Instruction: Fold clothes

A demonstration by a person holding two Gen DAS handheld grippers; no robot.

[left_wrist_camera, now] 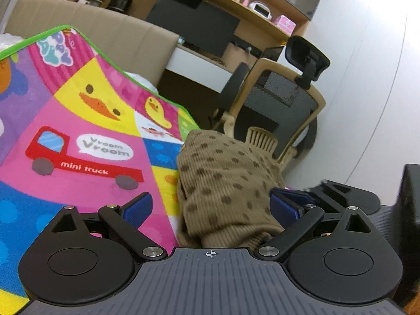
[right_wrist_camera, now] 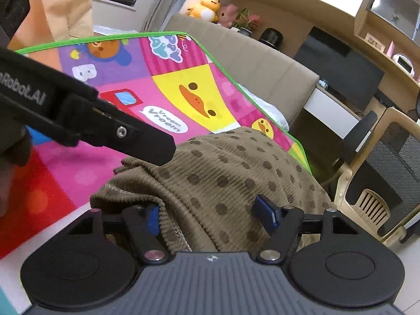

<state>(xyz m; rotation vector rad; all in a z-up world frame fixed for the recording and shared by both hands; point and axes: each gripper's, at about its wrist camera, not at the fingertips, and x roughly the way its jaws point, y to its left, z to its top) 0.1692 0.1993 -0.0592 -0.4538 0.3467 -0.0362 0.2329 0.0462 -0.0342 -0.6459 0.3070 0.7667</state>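
Brown dotted knit garment [right_wrist_camera: 225,181] lies bunched between the spread fingers of your right gripper [right_wrist_camera: 211,216], whose blue pads stand well apart with cloth draped across the gap; nothing is clamped there. The near pad [right_wrist_camera: 152,220] is partly buried under a fold, the other pad [right_wrist_camera: 265,215] stands clear on top of the knit. Your left gripper [left_wrist_camera: 211,207] is likewise wide open and empty of grip, with the same garment [left_wrist_camera: 225,183] running forward out of the space between its pads and a little toward its right finger. Seen from the right wrist, the body of the left gripper [right_wrist_camera: 105,126] reaches in from the left, its tip just above the garment's far-left edge. Both tools therefore sit at the near end of the cloth, the right one deeper into it and the nearer of the two. The garment's long axis appears to run away from you, toward the green-bordered corner of the colourful play mat [left_wrist_camera: 86,131] on which it rests, close to that mat's right edge. Beyond that stand a beige headboard [right_wrist_camera: 262,63] and an office chair [left_wrist_camera: 286,105]. Judgement: the fold is not yet formed; closing on a near hem and carrying it forward along that axis is what the position favours. Risk: pinching several layers at once.
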